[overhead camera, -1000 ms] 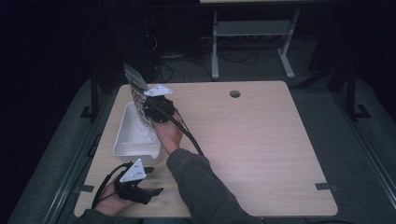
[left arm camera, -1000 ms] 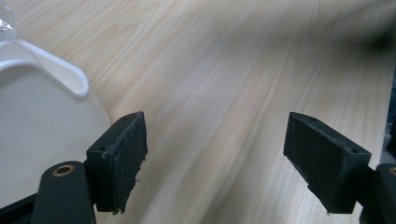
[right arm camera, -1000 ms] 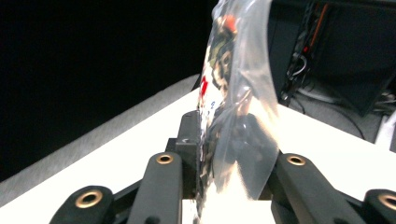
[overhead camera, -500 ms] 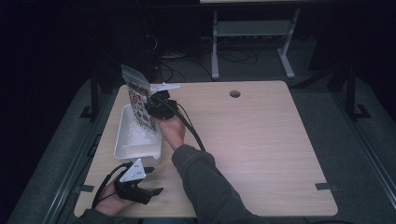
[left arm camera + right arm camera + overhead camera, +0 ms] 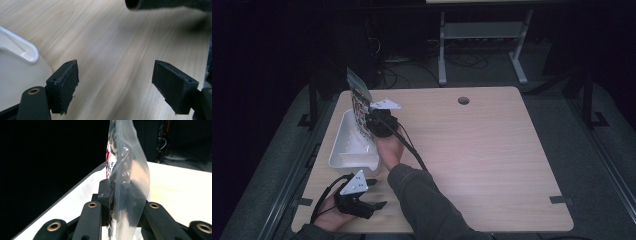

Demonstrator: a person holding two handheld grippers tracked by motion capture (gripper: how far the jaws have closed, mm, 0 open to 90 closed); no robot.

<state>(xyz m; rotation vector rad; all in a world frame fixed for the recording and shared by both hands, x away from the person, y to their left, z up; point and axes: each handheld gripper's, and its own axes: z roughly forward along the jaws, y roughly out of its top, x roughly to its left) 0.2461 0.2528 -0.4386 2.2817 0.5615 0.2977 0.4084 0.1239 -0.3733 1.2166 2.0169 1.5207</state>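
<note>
Over white tray [image 5: 343, 150]: right gripper [image 5: 373, 122] clamps clear printed bag [image 5: 358, 102]; left gripper [image 5: 115, 87] agape, empty.

I see the tray [image 5: 343, 155] lying on the tabletop [image 5: 492, 150] near its left edge, its long side running front to back. My right tongs [image 5: 371, 121] sit just to the right of the tray's far half, clamped on a plastic packet [image 5: 359, 102] that stands upright above the tray's far end. My left tongs [image 5: 371, 200] rest on the tabletop at the near left corner, in front of the tray, jaws wide apart with bare tabletop between them; in the left gripper view the tray's rim [image 5: 27, 51] lies to their left. My right sleeve [image 5: 422, 200] crosses between the two tongs.
</note>
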